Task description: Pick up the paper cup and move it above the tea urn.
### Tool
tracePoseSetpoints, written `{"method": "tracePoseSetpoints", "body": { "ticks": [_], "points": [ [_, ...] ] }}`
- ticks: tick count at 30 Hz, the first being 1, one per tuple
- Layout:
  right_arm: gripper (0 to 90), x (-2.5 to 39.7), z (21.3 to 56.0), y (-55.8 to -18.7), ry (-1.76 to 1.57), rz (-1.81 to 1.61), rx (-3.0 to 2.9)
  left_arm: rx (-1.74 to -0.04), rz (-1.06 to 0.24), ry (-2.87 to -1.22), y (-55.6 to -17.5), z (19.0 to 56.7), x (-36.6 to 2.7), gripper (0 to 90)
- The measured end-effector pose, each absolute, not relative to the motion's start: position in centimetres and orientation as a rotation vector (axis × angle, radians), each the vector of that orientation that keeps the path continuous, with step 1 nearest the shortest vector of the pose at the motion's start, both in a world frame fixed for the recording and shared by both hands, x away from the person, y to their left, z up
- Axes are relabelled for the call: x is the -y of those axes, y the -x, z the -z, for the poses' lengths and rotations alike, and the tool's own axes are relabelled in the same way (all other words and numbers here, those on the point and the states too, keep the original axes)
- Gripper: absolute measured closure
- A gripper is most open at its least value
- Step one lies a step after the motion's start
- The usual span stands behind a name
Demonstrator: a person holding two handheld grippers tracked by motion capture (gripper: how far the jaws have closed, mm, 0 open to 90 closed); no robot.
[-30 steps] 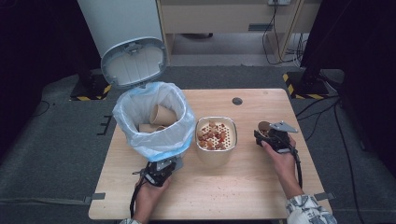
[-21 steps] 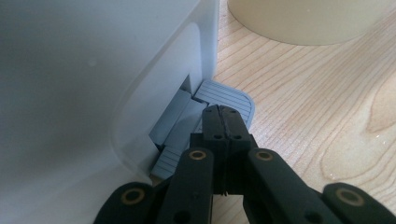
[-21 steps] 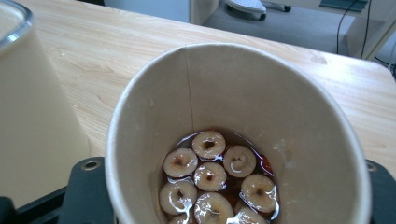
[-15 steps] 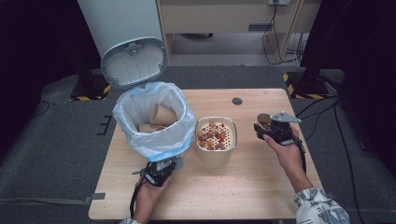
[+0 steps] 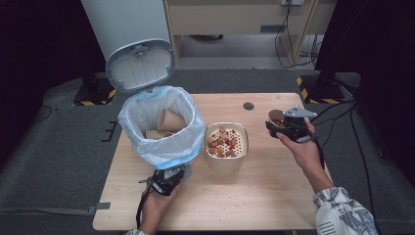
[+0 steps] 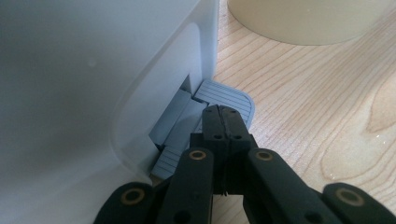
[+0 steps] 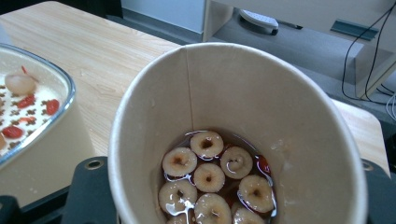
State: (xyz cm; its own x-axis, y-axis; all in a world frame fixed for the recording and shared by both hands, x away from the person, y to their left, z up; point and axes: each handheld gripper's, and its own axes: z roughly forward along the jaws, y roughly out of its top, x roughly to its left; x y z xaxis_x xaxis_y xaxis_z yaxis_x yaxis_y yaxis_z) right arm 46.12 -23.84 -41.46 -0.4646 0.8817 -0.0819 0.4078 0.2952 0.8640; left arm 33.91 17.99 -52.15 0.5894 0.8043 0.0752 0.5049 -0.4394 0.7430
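Wooden table (image 5: 274,196) on grey carpet, dark room around it, cabinets and cables behind.

Left side: white pedal bin (image 5: 161,128) with pale blue liner bag, lid flipped up, brown paper cups (image 5: 170,120) lying inside. Left hand-held gripper (image 5: 169,176) sits at the bin's base near the table's front edge. Left gripper view: jaws clenched together with nothing between them, tips resting on the bin's grey ribbed foot pedal (image 6: 224,95).

Centre: cream square container with glass-rimmed perforated strainer (image 5: 226,142), red and pale fruit pieces on it, just right of the bin.

Right side: right hand-held gripper (image 5: 281,125) grasping a brown paper cup (image 7: 233,93), held above the table's right edge, well apart from the strainer container. Right gripper view: cup is upright-ish, holds pale ring-shaped fruit slices (image 7: 210,177) in reddish liquid at the bottom. Small dark round disc (image 5: 248,105) near the table's far edge.
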Motion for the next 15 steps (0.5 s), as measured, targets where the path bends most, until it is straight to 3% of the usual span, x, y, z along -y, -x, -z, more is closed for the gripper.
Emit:
{"method": "tracePoseSetpoints", "body": {
  "ticks": [15],
  "points": [
    [36.1, 22.8, 37.7, -47.1, -1.078, -1.119, -2.005, -1.037, -0.557, -2.128, -33.9, 52.1, -17.9, 89.8]
  ]
}}
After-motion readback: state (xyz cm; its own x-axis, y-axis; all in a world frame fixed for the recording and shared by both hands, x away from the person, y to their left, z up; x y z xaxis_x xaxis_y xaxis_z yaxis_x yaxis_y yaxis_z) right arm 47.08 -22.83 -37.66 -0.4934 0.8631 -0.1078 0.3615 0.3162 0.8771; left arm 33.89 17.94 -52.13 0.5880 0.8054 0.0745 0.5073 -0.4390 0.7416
